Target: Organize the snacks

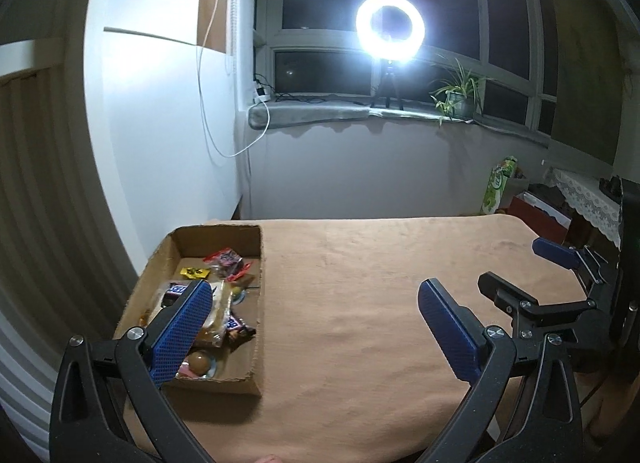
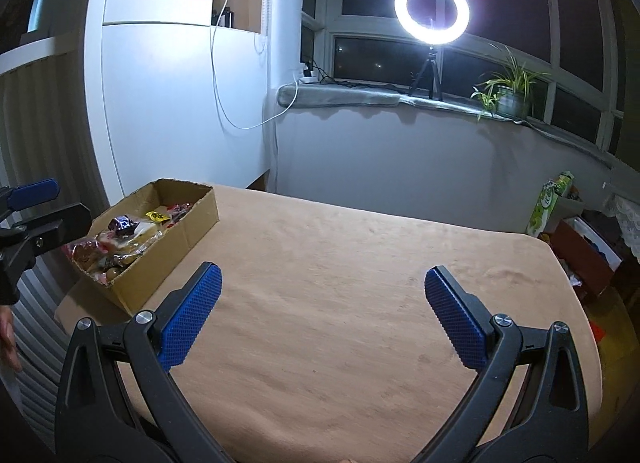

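A shallow cardboard box [image 1: 258, 283] stands at the table's left edge; it also shows in the right wrist view [image 2: 180, 241]. It holds several wrapped snacks [image 1: 224, 263], among them chocolate bars and a yellow packet [image 2: 157, 216]. My left gripper [image 1: 316, 323] is open and empty; its left finger hangs over the box's near end. My right gripper [image 2: 324, 307] is open and empty above the bare cloth. The right gripper also shows at the right in the left wrist view [image 1: 524, 267].
A tan cloth covers the table [image 2: 360, 283]. A white cabinet stands behind the box. A ring light [image 1: 390, 25] and a potted plant [image 1: 460, 97] stand on the windowsill. A green carton [image 2: 550, 203] and red boxes sit beyond the table's right end.
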